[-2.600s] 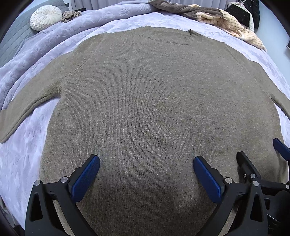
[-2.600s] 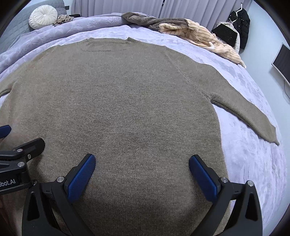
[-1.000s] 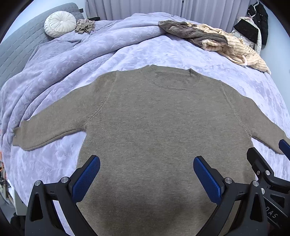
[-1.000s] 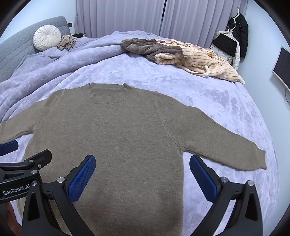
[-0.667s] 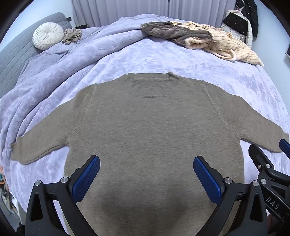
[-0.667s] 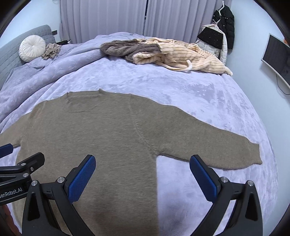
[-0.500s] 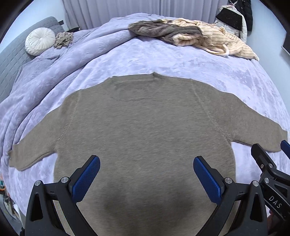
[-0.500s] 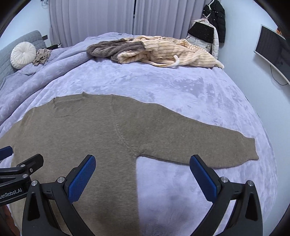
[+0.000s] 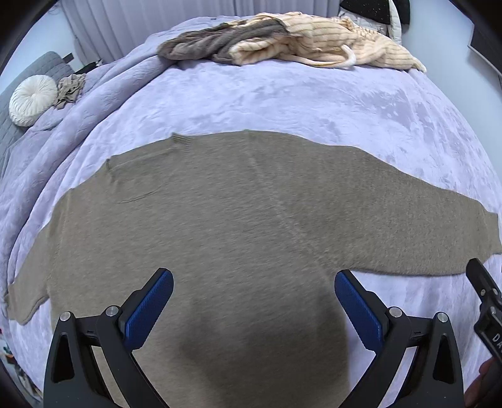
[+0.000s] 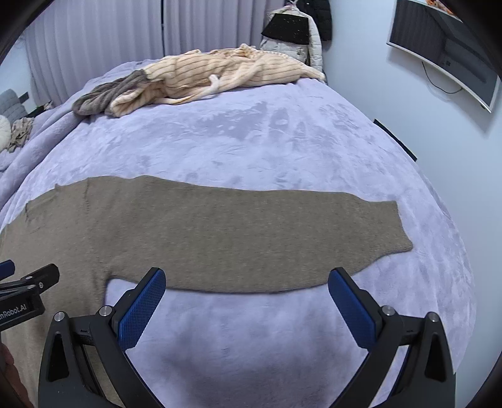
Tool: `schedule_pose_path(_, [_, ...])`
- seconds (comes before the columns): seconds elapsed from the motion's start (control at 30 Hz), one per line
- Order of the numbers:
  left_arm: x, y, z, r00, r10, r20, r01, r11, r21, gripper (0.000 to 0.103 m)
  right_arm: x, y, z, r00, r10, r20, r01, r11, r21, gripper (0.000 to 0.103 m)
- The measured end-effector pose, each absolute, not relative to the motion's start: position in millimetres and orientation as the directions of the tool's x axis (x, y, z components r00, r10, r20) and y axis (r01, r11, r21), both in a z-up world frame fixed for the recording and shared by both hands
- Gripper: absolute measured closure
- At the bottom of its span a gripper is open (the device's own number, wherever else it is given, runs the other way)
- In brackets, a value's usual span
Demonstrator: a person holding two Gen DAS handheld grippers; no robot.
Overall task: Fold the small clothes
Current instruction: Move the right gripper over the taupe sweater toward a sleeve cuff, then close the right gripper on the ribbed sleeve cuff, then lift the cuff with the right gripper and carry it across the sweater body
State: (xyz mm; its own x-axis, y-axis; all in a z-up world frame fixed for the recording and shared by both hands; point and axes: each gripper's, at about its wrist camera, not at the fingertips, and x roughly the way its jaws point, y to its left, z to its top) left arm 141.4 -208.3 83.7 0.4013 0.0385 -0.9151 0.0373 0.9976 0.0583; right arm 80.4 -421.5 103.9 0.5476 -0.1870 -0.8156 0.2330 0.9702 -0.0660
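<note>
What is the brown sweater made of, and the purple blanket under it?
The sweater looks like knitted wool or a wool-like yarn: matte, slightly fuzzy, with a ribbed collar. The blanket looks like plush fleece or velvet: its soft sheen shows darker and lighter brushed patches. Exact fibres cannot be told from a picture.

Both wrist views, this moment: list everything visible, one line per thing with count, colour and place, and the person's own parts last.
sweater: 1, olive-brown knit, spread flat on the bed, sleeves out to each side.
blanket: 1, lilac plush, covering the bed.
striped garment: 1, cream with dark stripes, heaped at the far edge of the bed.
grey-brown garment: 1, crumpled against the striped one.
round cushion: 1, white, far left by the grey headboard.
small crumpled cloth: 1, beige, beside the cushion.
curtains: pale grey, behind the bed.
hanging coats: black and white, far corner.
monitor: 1, on the right wall.
left gripper: black with blue pads, open above the sweater body.
right gripper: same, open above the blanket just below the right sleeve.
</note>
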Motion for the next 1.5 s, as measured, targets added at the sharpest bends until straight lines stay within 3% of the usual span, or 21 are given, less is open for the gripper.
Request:
schedule_pose_path(0.3, [166.0, -261.2, 67.1, 0.383, 0.04, -0.923, 0.089, 0.993, 0.08, 0.0, 81.6, -530.7, 69.9, 0.466, -0.234, -0.853, 0.425, 0.905, -0.016, 0.0])
schedule_pose_path(0.6, [184.3, -263.1, 47.7, 0.35, 0.06, -0.935, 0.054, 0.995, 0.084, 0.0, 109.4, -587.2, 38.9, 0.52, -0.102, -0.848, 0.475, 0.86, 0.188, 0.001])
schedule_pose_path(0.63, [185.9, -260.7, 47.9, 0.353, 0.061, -0.934, 0.045, 0.996, 0.082, 0.0, 114.6, -589.3, 38.9, 0.539, -0.088, -0.838, 0.464, 0.861, 0.208, 0.009])
schedule_pose_path(0.7, [192.4, -253.2, 48.9, 0.353, 0.06, -0.934, 0.019, 0.997, 0.071, 0.0, 122.8, -592.8, 40.8, 0.568, -0.067, -0.82, 0.441, 0.866, 0.235, 0.051])
schedule_pose_path(0.73, [195.9, -250.4, 49.0, 0.352, 0.061, -0.934, 0.009, 0.998, 0.068, 0.0, 124.3, -595.7, 41.7, 0.582, -0.038, -0.812, 0.427, 0.865, 0.265, 0.077])
schedule_pose_path(0.77, [199.9, -247.1, 49.2, 0.351, 0.061, -0.934, -0.001, 0.998, 0.065, 0.0, 124.5, -599.8, 43.3, 0.6, 0.007, -0.8, 0.411, 0.855, 0.316, 0.087])
schedule_pose_path(0.97, [221.3, -236.4, 41.3, 0.336, 0.069, -0.94, -0.054, 0.997, 0.053, 0.0, 88.2, -606.8, 70.2, 0.716, 0.01, -0.698, 0.368, 0.844, 0.39, 0.093])
schedule_pose_path(1.13, [229.8, -254.7, 11.7, 0.273, 0.118, -0.955, 0.015, 0.992, 0.127, 0.0, 92.4, -602.2, 61.8, 0.66, -0.065, -0.748, 0.412, 0.864, 0.289, 0.095])
schedule_pose_path(1.33, [204.3, -227.3, 46.5, 0.327, 0.021, -0.945, 0.007, 1.0, 0.025, 0.0, 94.6, -603.8, 73.0, 0.679, -0.026, -0.734, 0.369, 0.876, 0.31, 0.097])
schedule_pose_path(1.5, [164.3, -185.4, 49.6, 0.356, 0.056, -0.933, 0.012, 0.998, 0.064, 0.0, 85.5, -597.9, 101.6, 0.728, 0.024, -0.686, 0.32, 0.872, 0.37, 0.097])
